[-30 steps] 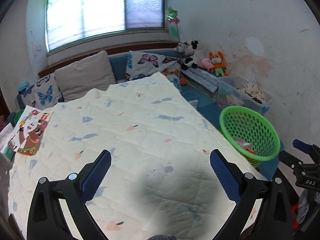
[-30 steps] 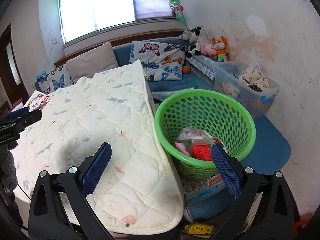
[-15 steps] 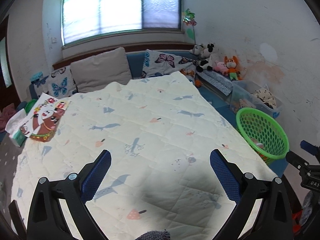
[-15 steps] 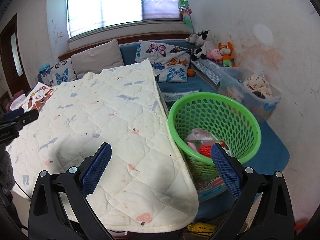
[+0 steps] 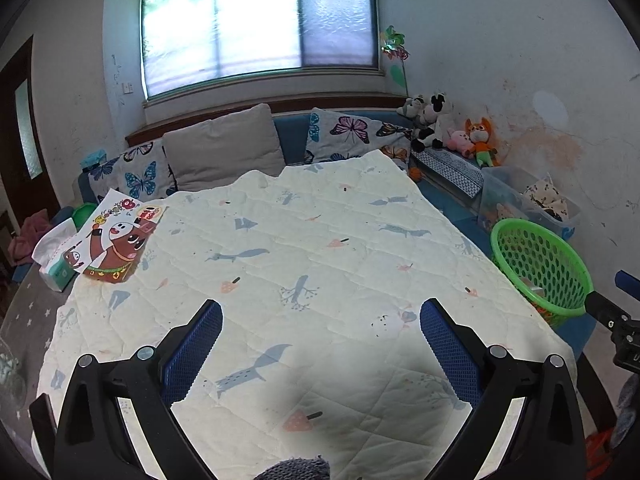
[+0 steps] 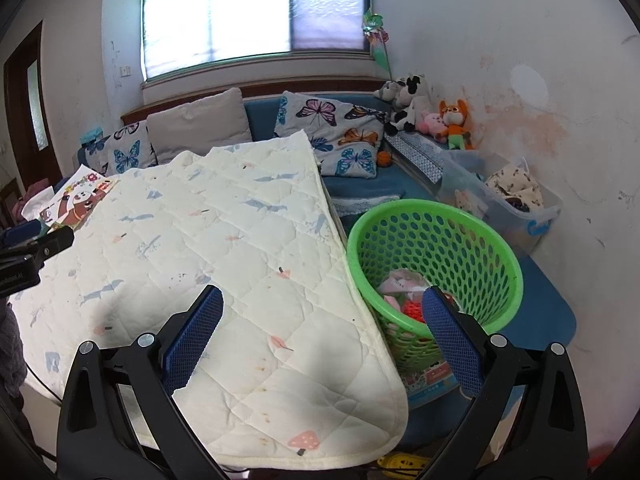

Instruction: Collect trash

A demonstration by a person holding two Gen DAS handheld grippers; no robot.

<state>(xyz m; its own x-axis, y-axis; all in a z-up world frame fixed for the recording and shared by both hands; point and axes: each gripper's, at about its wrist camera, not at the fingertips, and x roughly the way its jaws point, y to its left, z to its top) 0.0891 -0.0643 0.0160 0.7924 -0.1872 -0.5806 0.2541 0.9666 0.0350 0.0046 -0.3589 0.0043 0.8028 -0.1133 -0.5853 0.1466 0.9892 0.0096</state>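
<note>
Left hand-held gripper [image 5: 320,340]: jaws spread wide with nothing between them, hovering over the quilted cover [image 5: 320,260] that drapes the worktop.
Right hand-held gripper [image 6: 322,326]: also spread apart and holding nothing, above the cover's near right corner and the basket.
Trash: pink and red crumpled wrappers [image 6: 404,296] lie in the bottom of the green basket [image 6: 496,240], which stands just beside the worktop's right edge.
Left on the cover: no loose scrap shows; a cartoon picture sheet [image 5: 116,240] and a tissue pack [image 5: 56,264] lie at the far left edge (whether either counts as trash I cannot tell).
Handling: the wrappers look light, thin and crinkly, likely to slip from a loose pinch.
Where to hold: judged best at a bunched fold or crumpled ridge, pads closing across it.
Basket: light perforated plastic, fairly stiff; the rim would serve as the grip point.
</note>
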